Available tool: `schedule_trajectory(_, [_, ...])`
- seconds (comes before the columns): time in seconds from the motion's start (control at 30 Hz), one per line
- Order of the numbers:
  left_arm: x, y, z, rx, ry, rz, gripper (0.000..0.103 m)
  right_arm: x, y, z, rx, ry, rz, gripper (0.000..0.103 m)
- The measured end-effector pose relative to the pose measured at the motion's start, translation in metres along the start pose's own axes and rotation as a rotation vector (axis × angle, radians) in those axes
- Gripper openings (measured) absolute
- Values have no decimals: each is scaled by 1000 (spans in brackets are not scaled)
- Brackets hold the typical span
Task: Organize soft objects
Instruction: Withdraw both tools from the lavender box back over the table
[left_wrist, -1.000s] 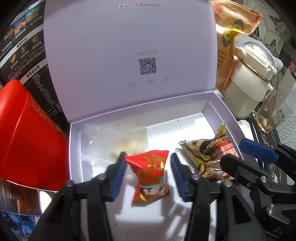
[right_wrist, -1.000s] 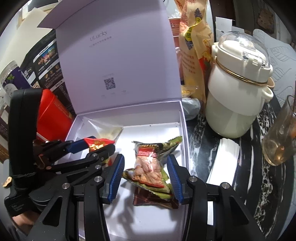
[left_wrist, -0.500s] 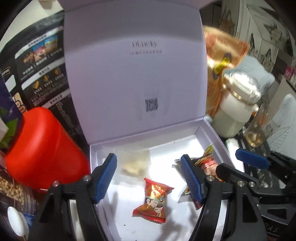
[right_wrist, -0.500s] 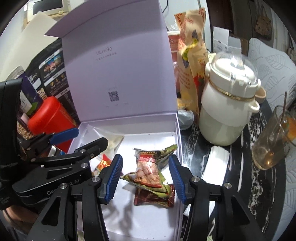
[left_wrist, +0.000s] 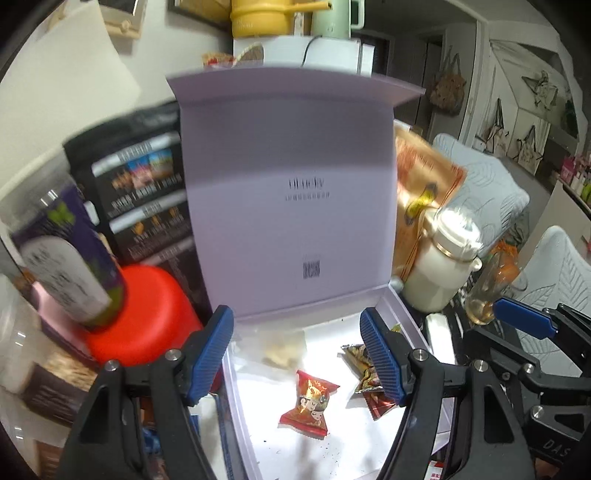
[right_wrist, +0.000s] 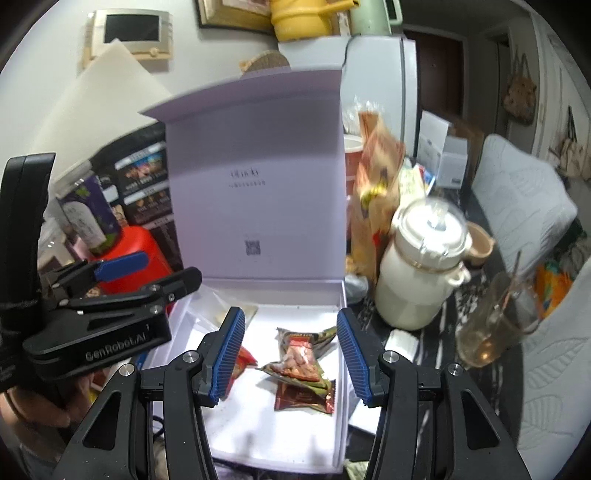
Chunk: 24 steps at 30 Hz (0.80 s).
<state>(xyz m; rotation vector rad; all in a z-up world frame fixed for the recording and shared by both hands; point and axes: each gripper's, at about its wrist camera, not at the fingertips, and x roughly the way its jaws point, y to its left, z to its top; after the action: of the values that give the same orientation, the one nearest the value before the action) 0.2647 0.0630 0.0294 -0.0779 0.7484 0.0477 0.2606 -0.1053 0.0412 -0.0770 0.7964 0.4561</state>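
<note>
A pale lilac box stands open, its lid upright at the back. Inside lie a red candy packet, partly hidden behind my finger in the right wrist view, a green and red snack packet on a dark red one, and a clear bag of pale pieces. My left gripper is open and empty above the box. My right gripper is open and empty above the snack packets.
A red container and a purple-labelled jar stand left of the box, black bags behind. A cream pot, an orange bag and a glass stand on the right on the dark marbled table.
My left gripper let go of the red candy packet, opened wide and drew up and back. My right gripper also opened wider and drew back. The packets stay in the box.
</note>
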Motion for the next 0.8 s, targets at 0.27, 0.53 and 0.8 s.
schedule_trajectory(0.27, [-47,1,14,14,-88,8,71,-46,9,6,-6,-87,-27,58])
schedule_trajectory(0.53, [-96,1,6,16,-186,23,96,-91,22,3,-19,-168,-40,67])
schedule_trajectory(0.8, [-135,0,-8,35,-230,-2,96,-126,37,-11,-29,-215,-47,75])
